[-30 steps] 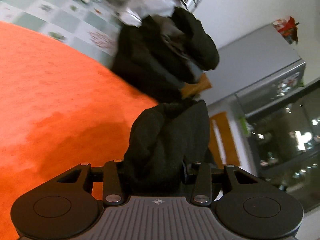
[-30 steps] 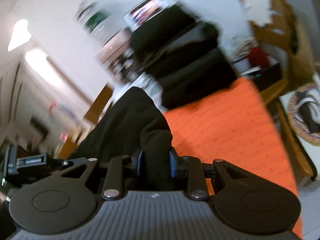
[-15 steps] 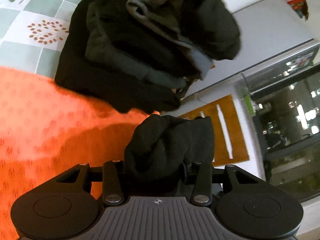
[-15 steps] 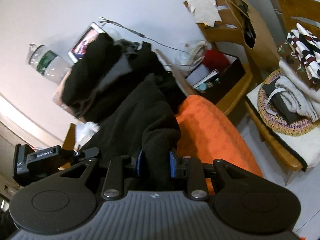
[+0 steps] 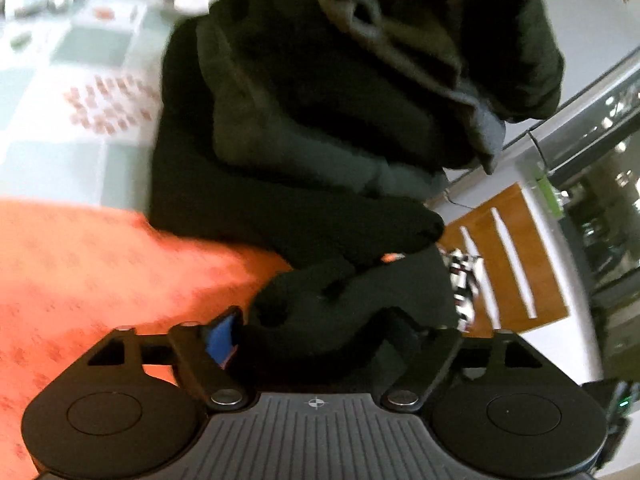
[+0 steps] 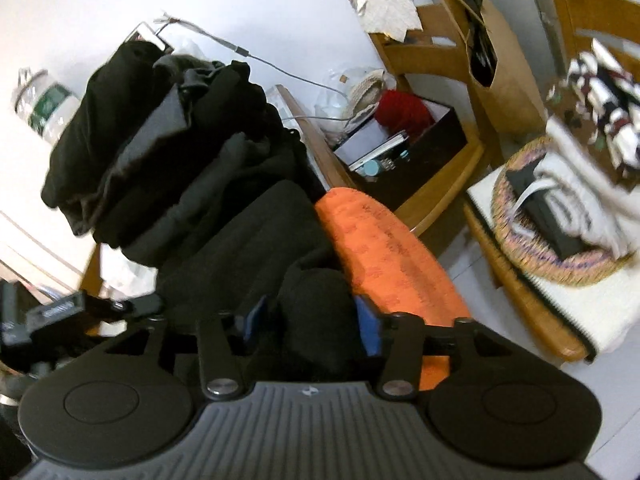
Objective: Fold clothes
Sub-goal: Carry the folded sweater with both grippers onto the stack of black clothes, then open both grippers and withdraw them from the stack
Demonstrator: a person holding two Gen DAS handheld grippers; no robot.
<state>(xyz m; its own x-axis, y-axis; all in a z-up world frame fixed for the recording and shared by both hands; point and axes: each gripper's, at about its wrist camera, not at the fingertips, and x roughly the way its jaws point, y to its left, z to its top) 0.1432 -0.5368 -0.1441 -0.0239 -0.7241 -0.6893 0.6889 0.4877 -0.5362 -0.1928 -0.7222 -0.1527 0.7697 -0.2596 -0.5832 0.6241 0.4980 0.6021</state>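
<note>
A black garment [image 5: 352, 292] lies bunched on the orange cloth [image 5: 100, 272], right against a stack of folded dark clothes [image 5: 320, 120]. My left gripper [image 5: 316, 332] is open, and the garment's fold still rests between its spread fingers, with one blue pad [image 5: 222, 340] bare. In the right wrist view my right gripper [image 6: 312, 320] is open too. The black garment [image 6: 256, 248] humps up between its blue pads [image 6: 368, 328]. The dark stack [image 6: 168, 152] rises just beyond it, at the far end of the orange cloth [image 6: 384, 248].
A checked tablecloth [image 5: 60, 128] lies beyond the orange cloth. To the right stand a wooden chair with a black box [image 6: 420, 136], a brown paper bag [image 6: 500, 40] and a woven basket [image 6: 560, 264] of light clothes. A plastic bottle [image 6: 44, 108] stands far left.
Both grippers carried the black garment toward the dark stack and lowered it. Their fingers have now spread apart, baring the blue pads.
</note>
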